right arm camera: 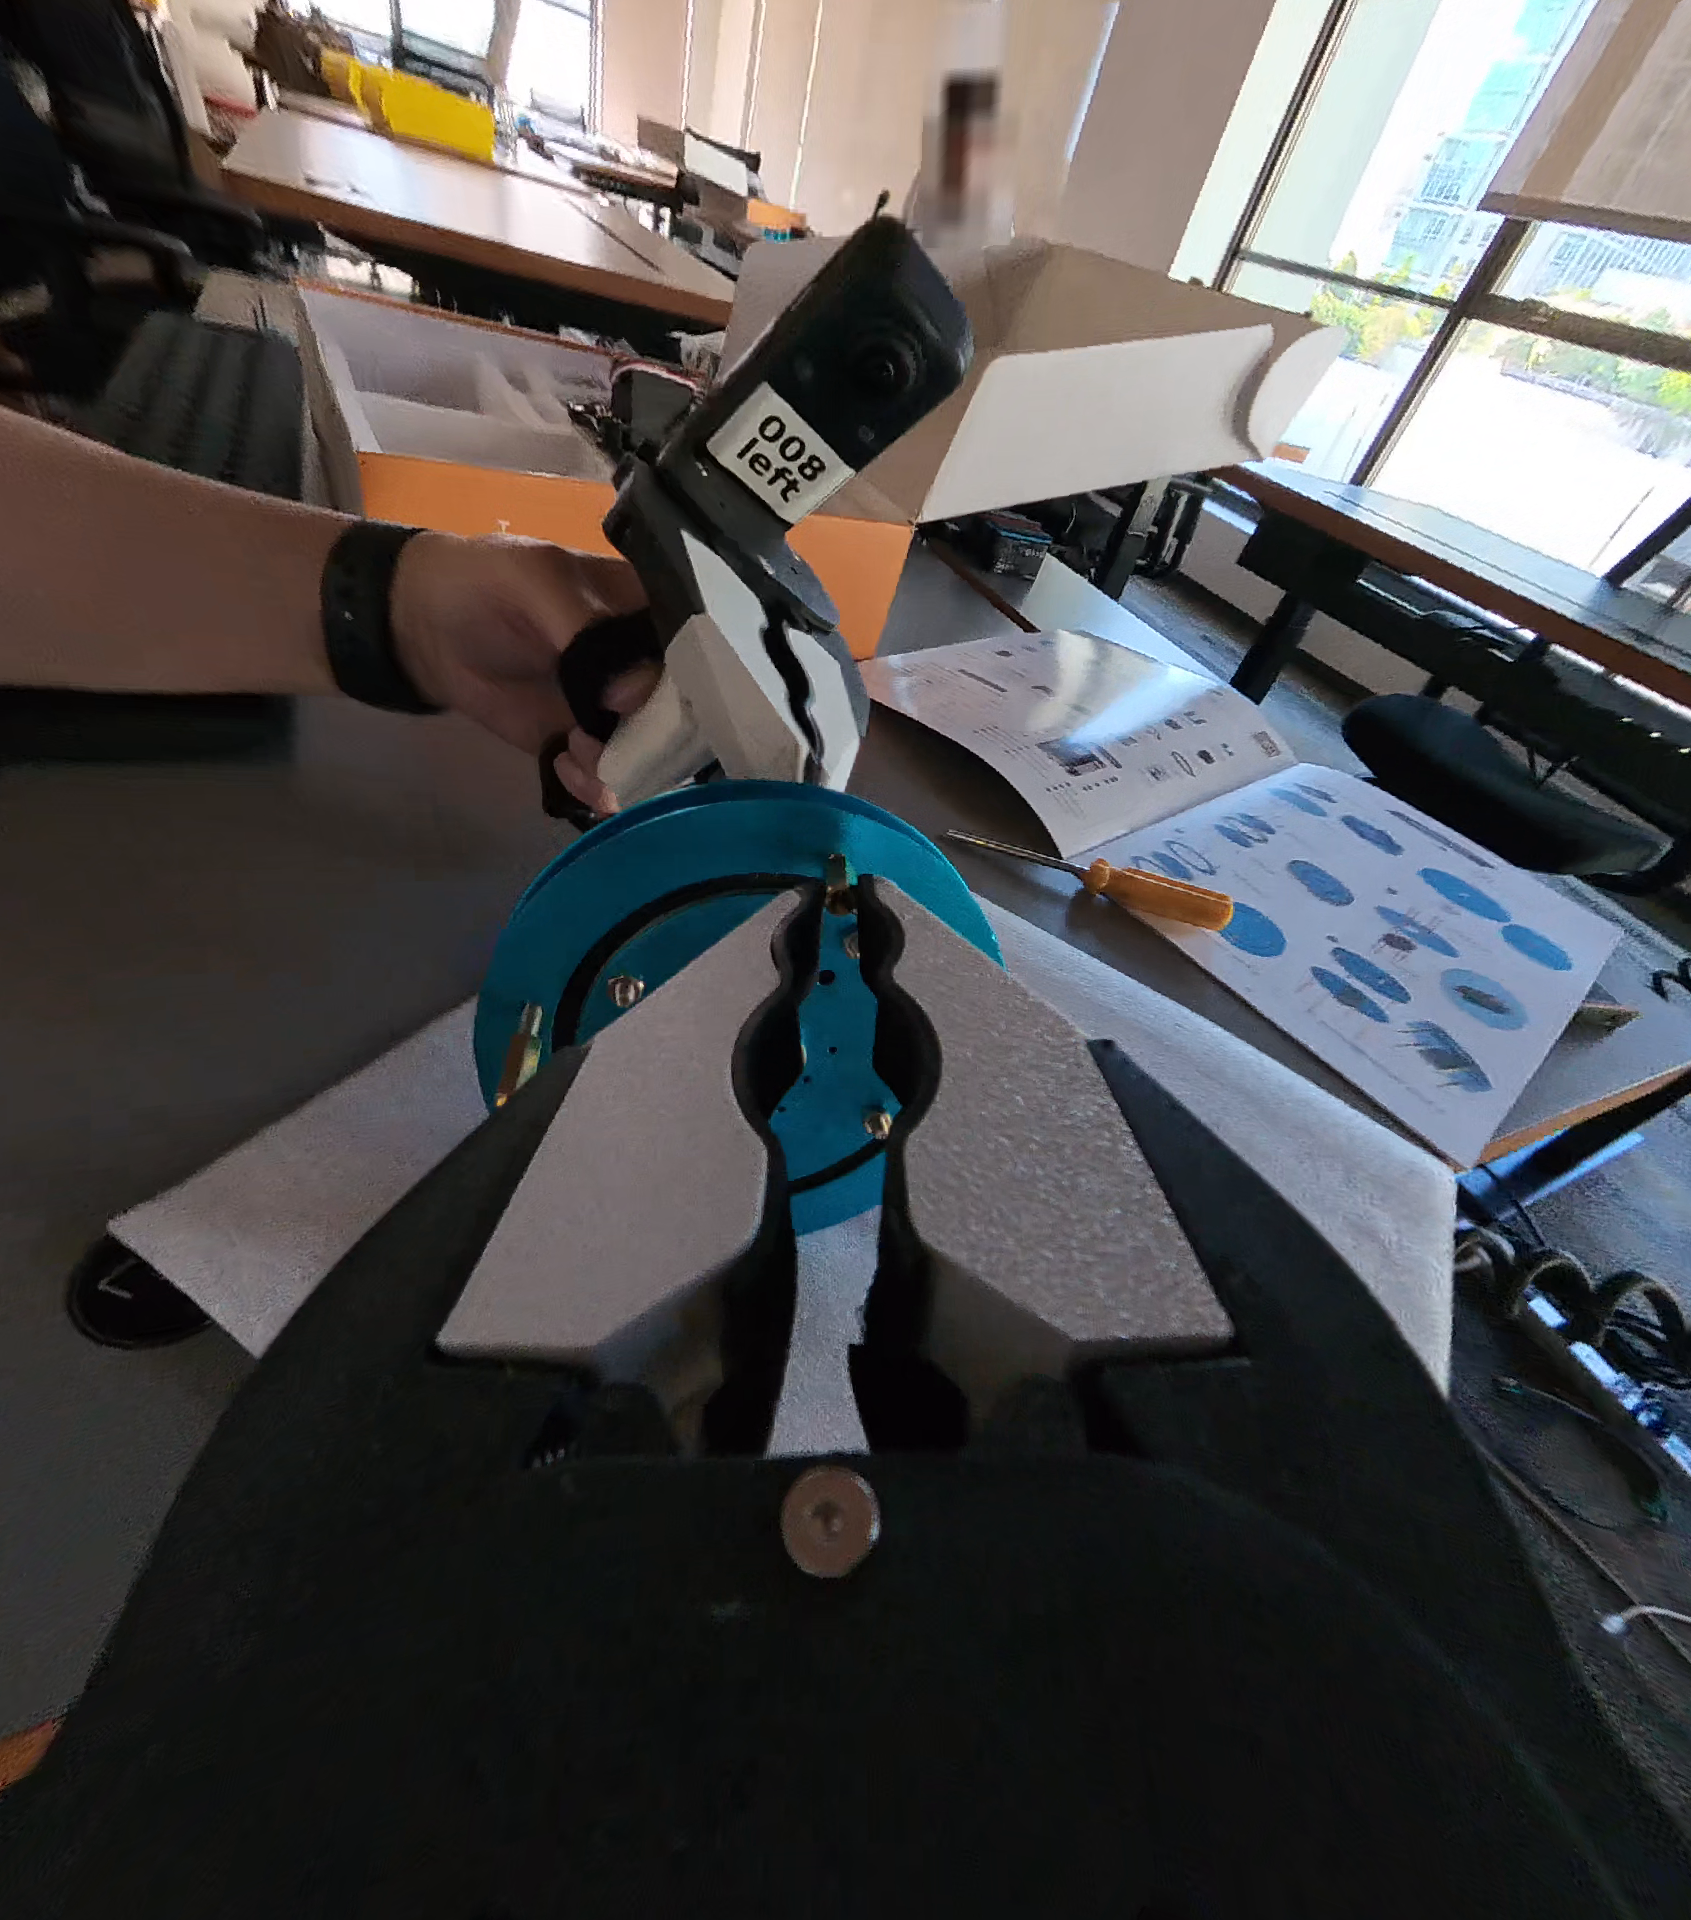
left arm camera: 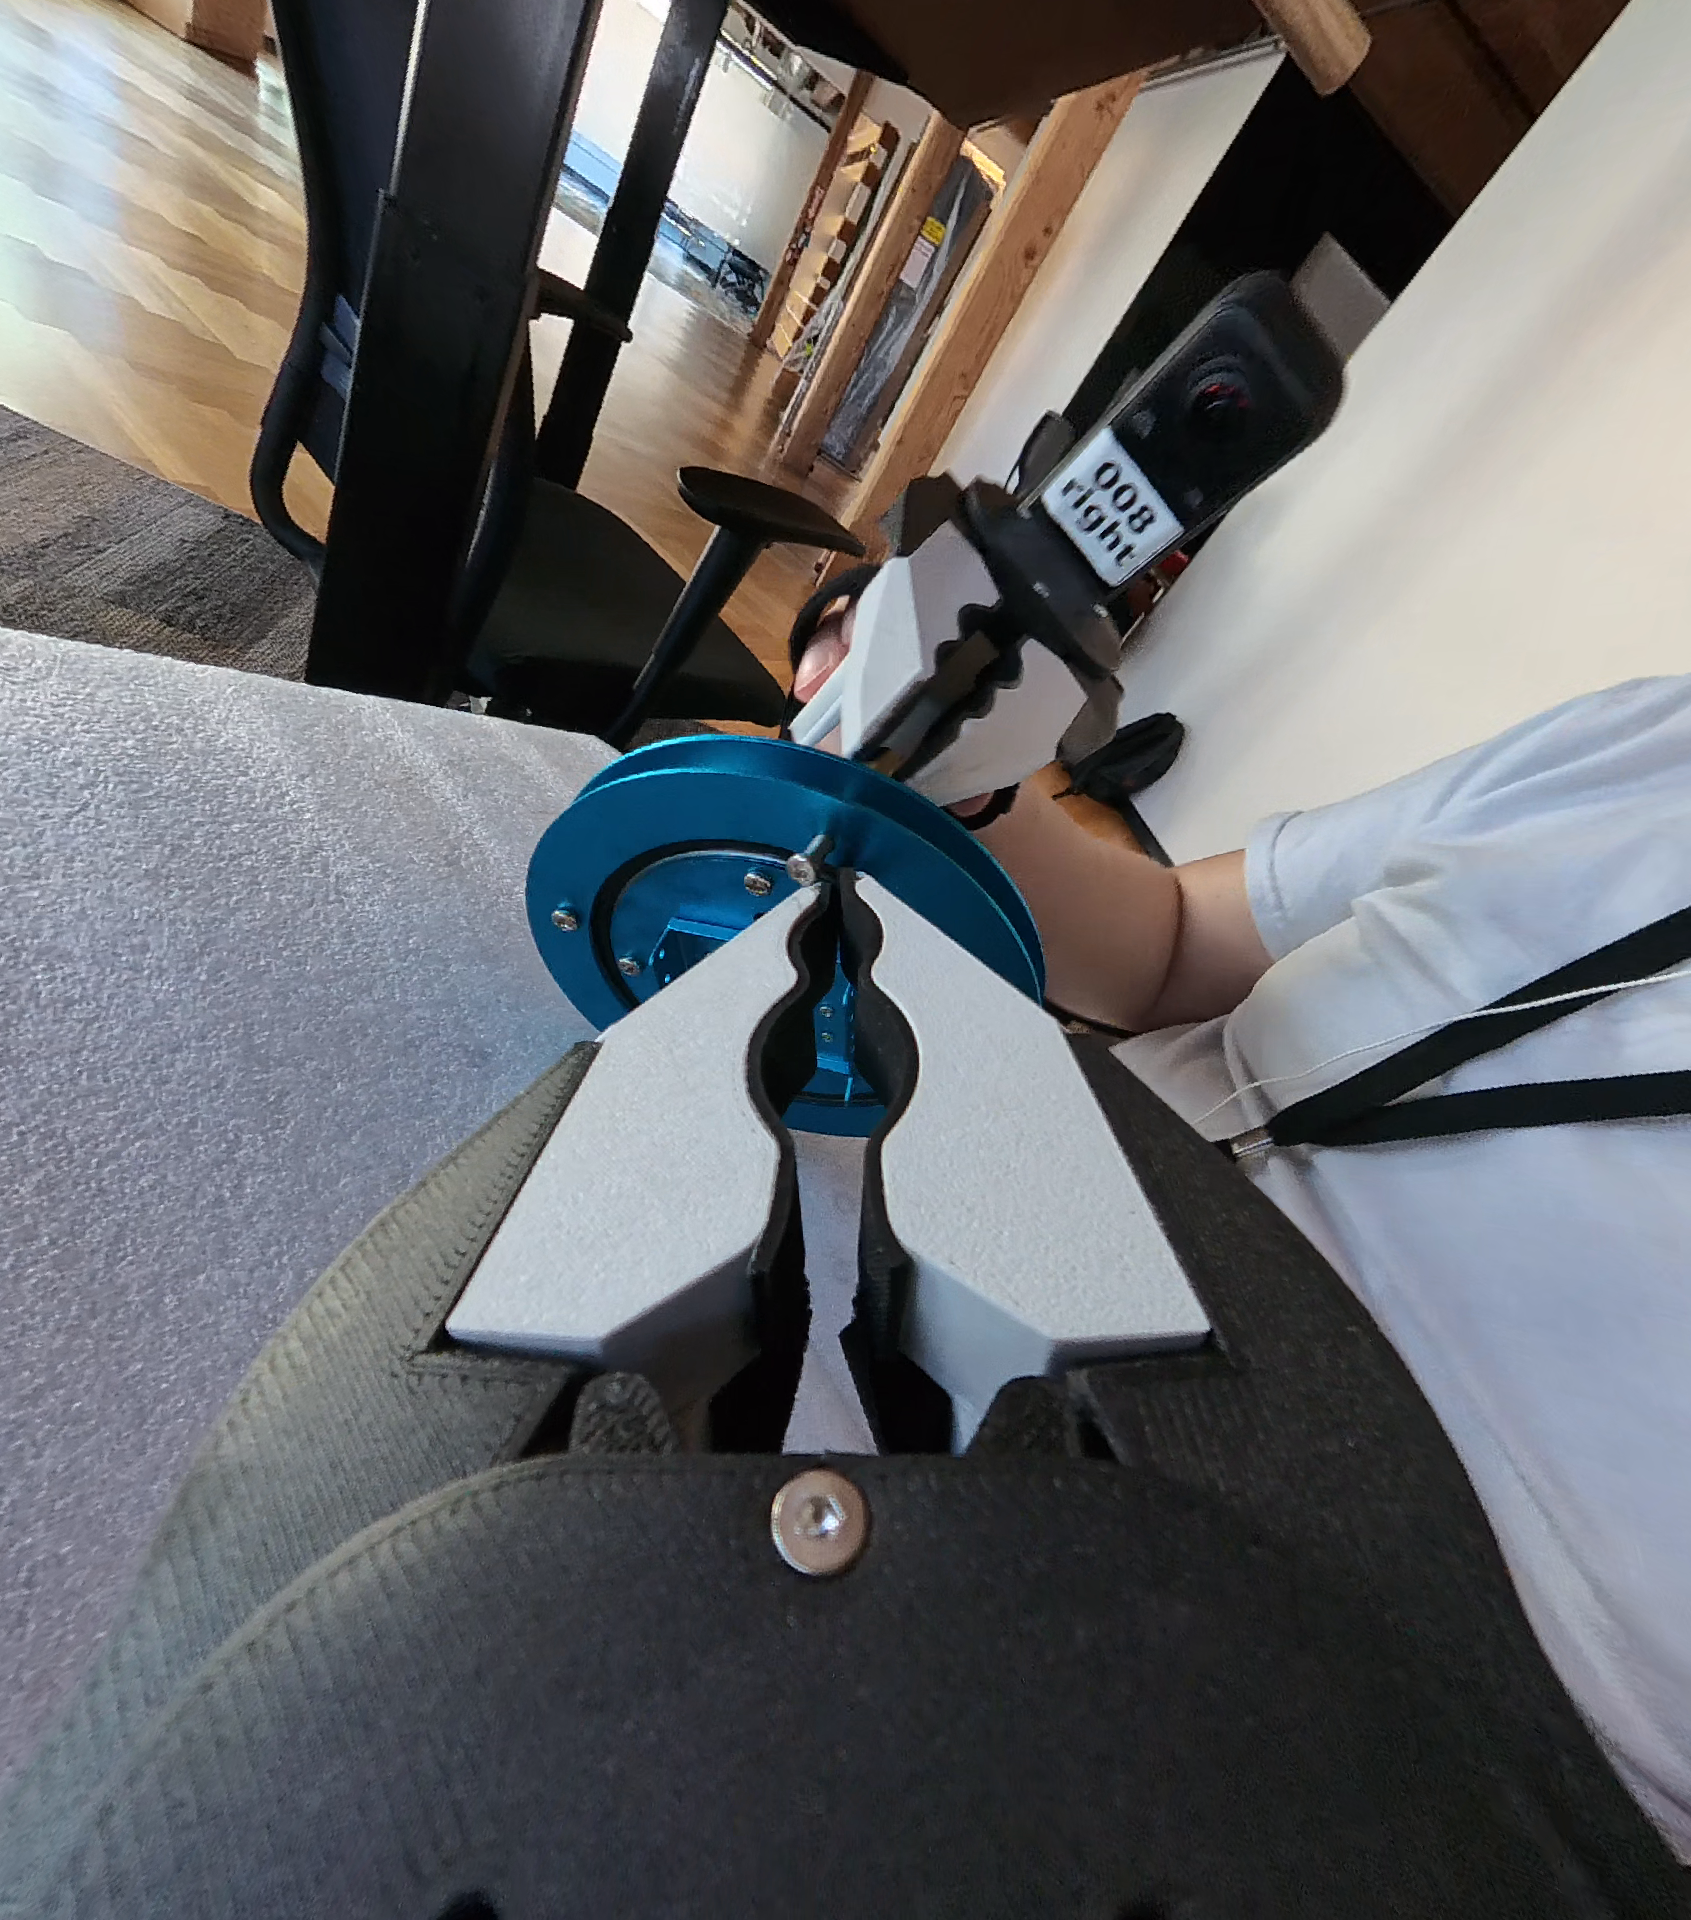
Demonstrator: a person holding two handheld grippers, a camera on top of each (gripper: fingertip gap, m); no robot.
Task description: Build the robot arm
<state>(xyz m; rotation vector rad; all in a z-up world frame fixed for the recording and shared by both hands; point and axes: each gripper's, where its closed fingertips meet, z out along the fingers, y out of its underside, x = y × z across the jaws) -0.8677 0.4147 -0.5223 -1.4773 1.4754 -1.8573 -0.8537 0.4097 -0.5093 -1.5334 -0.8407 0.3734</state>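
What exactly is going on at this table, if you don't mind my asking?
A person holds a hand-held gripper in each hand on opposite sides of a blue disc assembly standing on edge on a white foam sheet. The left hand-held gripper is nearly shut around a small silver screw at the disc's rim; the right hand-held gripper pinches a brass standoff. A screwdriver and open manual lie nearby.

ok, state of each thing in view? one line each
left gripper: shut on a silver screw at the blue disc's face
right gripper: shut on a brass standoff on the disc's other face
blue disc assembly: on edge, upright on the white foam sheet
screwdriver: lying loose on the table
manual: open, flat
orange box: lid open
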